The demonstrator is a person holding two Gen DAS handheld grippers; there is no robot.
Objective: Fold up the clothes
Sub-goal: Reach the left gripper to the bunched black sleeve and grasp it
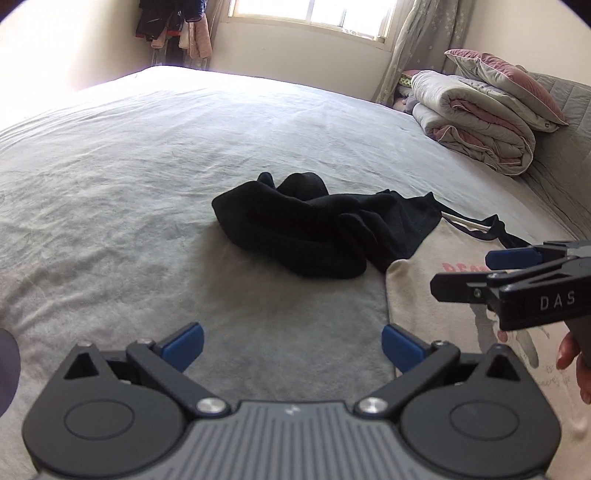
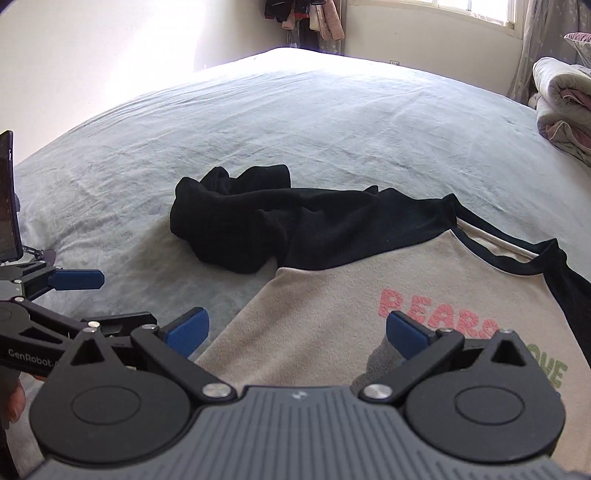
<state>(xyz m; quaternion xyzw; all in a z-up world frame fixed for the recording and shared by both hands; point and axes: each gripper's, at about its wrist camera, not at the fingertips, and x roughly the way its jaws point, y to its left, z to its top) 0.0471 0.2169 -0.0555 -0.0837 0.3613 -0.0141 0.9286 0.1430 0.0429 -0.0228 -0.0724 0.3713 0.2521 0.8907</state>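
Observation:
A beige shirt (image 2: 332,314) with pink "BEARS" lettering (image 2: 436,314) and black sleeves lies on the grey bed sheet (image 2: 295,122). Its left black sleeve (image 2: 240,225) is crumpled in a heap beyond the body. In the left wrist view the heap (image 1: 303,229) sits mid-frame and the shirt body (image 1: 443,325) at right. My left gripper (image 1: 291,341) is open above bare sheet, just left of the shirt's edge. My right gripper (image 2: 297,328) is open above the shirt's left side, with nothing between its fingers. Each gripper shows in the other's view: right gripper (image 1: 463,271), left gripper (image 2: 122,299).
A folded quilt (image 1: 476,122) with pillows (image 1: 506,81) on top is stacked at the bed's far right. Beyond the bed are a bright window (image 1: 314,14), a curtain (image 1: 417,48) and hanging clothes (image 1: 173,29). A person's hand (image 1: 572,362) holds the right gripper.

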